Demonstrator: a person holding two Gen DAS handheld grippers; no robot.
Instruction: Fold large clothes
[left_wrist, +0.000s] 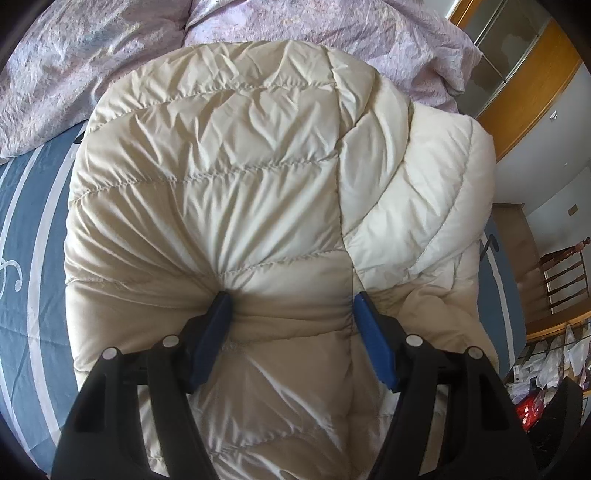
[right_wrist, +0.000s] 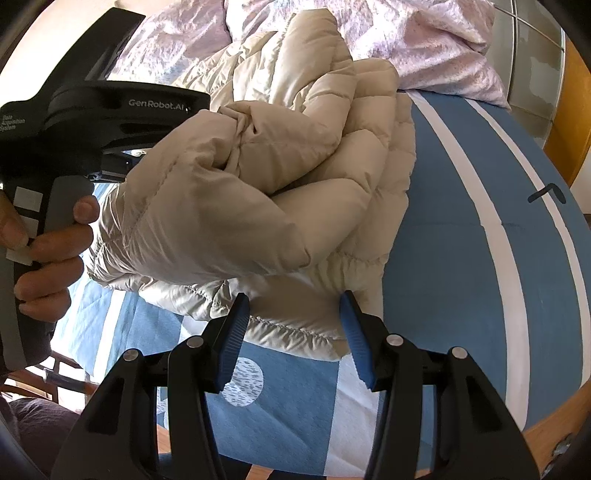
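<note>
A cream quilted puffer jacket (left_wrist: 229, 177) lies bunched on the bed and fills the left wrist view. My left gripper (left_wrist: 290, 299) is open, its blue pads pressed down into the jacket with a thick bulge of fabric between them. In the right wrist view the jacket (right_wrist: 280, 155) is a folded heap, with one puffy fold raised at the left. My right gripper (right_wrist: 293, 304) is open, its blue pads on either side of the jacket's near hem, just above the bed. The left gripper's black body (right_wrist: 92, 107) shows at upper left, held by a hand.
The bed has a blue cover with white stripes (right_wrist: 461, 229). A crumpled pink duvet (left_wrist: 258, 22) lies beyond the jacket. A wooden wardrobe (left_wrist: 532, 92) and a chair (left_wrist: 561, 277) stand to the right. The bed's wooden edge (right_wrist: 554, 417) is near at lower right.
</note>
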